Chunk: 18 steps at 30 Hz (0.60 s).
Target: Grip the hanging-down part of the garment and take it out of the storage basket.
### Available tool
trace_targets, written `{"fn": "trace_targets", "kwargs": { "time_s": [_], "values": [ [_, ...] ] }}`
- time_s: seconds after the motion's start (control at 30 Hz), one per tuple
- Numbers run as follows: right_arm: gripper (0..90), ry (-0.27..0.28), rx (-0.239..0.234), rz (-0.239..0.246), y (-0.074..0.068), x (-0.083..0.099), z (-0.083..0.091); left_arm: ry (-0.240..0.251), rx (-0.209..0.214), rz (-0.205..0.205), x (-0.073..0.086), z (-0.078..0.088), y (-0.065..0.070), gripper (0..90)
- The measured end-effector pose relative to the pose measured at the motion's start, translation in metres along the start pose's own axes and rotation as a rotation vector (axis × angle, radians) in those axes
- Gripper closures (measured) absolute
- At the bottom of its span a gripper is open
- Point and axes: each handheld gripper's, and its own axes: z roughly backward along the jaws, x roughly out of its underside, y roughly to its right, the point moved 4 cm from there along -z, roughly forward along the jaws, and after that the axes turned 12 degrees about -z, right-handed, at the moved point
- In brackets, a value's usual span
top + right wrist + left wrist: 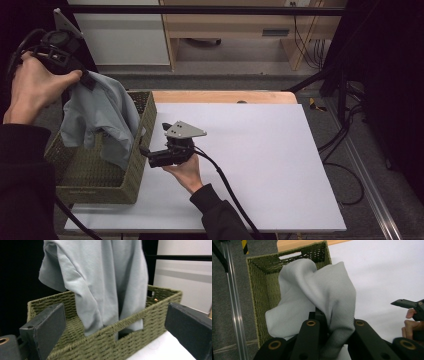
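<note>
A pale grey-blue shirt (102, 117) hangs over the olive woven basket (100, 187) at the table's left, its lower part dangling inside. My left gripper (86, 80) is raised above the basket and shut on the top of the shirt (317, 297); cloth bunches between its jaws. My right gripper (144, 150) is held low on the white table (250, 150), pointing at the basket's near wall (105, 340), jaws wide apart with nothing between them. The hanging shirt (100, 282) shows just beyond that wall.
The basket (262, 277) has cut-out handles in its side walls. A white board covers the table to the right of the basket. Beyond the far edge lie a wooden strip, grey floor and cabinets. Black cables trail at the right.
</note>
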Motion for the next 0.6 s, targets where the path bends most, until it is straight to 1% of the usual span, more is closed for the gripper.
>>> {"fn": "trace_targets", "kwargs": {
  "time_s": [0.03, 0.17, 0.23, 0.33, 0.37, 0.43, 0.47, 0.5, 0.53, 0.57, 0.6],
  "values": [
    [3.7, 0.001, -0.012, -0.004, -0.001, 0.000, -0.002, 0.000, 0.001, -0.003, 0.000, 0.000, 0.000, 82.4],
    [3.8, -0.004, -0.022, 0.000, -0.004, -0.001, -0.011, 0.000, 0.003, -0.006, -0.001, -0.002, 0.001, 82.4],
    [3.8, -0.011, -0.030, -0.005, -0.007, -0.001, -0.017, 0.002, 0.003, -0.008, -0.001, -0.002, 0.002, 82.4],
    [3.9, -0.019, -0.044, 0.004, -0.011, 0.001, -0.025, 0.001, 0.000, -0.010, -0.001, 0.000, 0.003, 82.4],
    [3.9, -0.019, -0.044, 0.004, -0.011, 0.001, -0.025, 0.001, 0.000, -0.010, -0.001, 0.000, 0.003, 82.4],
    [4.0, -0.028, -0.053, -0.005, -0.014, 0.004, -0.031, 0.003, -0.001, -0.014, -0.002, 0.000, 0.004, 82.4],
    [4.2, -0.039, -0.050, -0.003, -0.016, 0.006, -0.038, 0.005, 0.000, -0.014, -0.002, 0.000, 0.004, 82.4],
    [4.2, -0.042, -0.050, 0.002, -0.016, 0.007, -0.041, 0.004, -0.001, -0.015, -0.002, 0.000, 0.004, 82.4],
    [4.4, -0.052, -0.047, -0.002, -0.016, 0.009, -0.045, 0.004, -0.001, -0.015, -0.002, 0.000, 0.004, 82.4],
    [4.4, -0.052, -0.047, -0.002, -0.016, 0.009, -0.045, 0.006, -0.004, -0.012, -0.002, 0.000, 0.004, 82.4],
    [4.6, -0.064, -0.045, -0.013, -0.017, 0.010, -0.049, 0.005, -0.004, -0.012, -0.001, 0.000, 0.005, 82.4]
  ]
}}
